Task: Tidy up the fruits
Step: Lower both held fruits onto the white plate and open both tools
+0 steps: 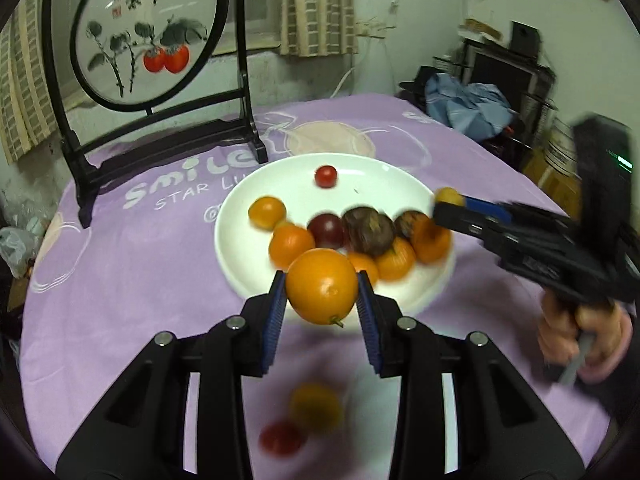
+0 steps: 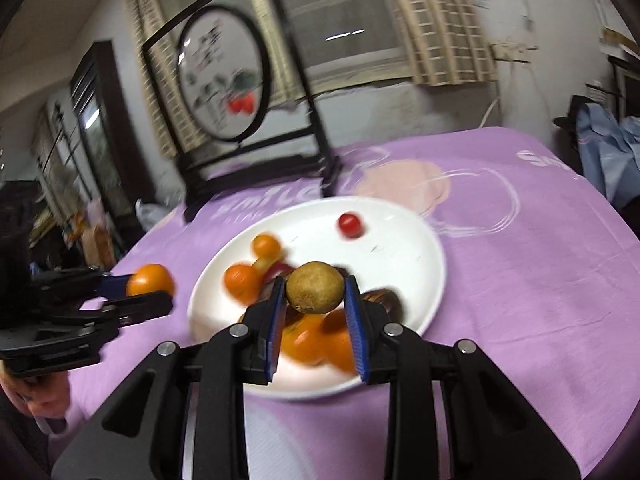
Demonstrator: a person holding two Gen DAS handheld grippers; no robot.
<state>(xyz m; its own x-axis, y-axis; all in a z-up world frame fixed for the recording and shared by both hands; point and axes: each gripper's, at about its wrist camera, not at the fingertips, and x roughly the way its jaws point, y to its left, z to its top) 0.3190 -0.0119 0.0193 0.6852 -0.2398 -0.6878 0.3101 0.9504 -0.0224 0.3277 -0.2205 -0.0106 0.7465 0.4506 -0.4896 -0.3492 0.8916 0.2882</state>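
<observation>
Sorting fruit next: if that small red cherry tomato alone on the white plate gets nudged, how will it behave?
The small red cherry tomato looks round and glossy, so it would probably roll across the smooth white plate. Nothing touches it, so little would stop it. Likely light.

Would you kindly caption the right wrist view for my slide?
Right gripper holding a brownish fruit above a white plate of fruit on purple cloth.

plate (image 1: 240, 216) white | cloth (image 1: 120, 280) lilac | orange (image 1: 322, 286) orange | tomato (image 1: 325, 176) red
</observation>
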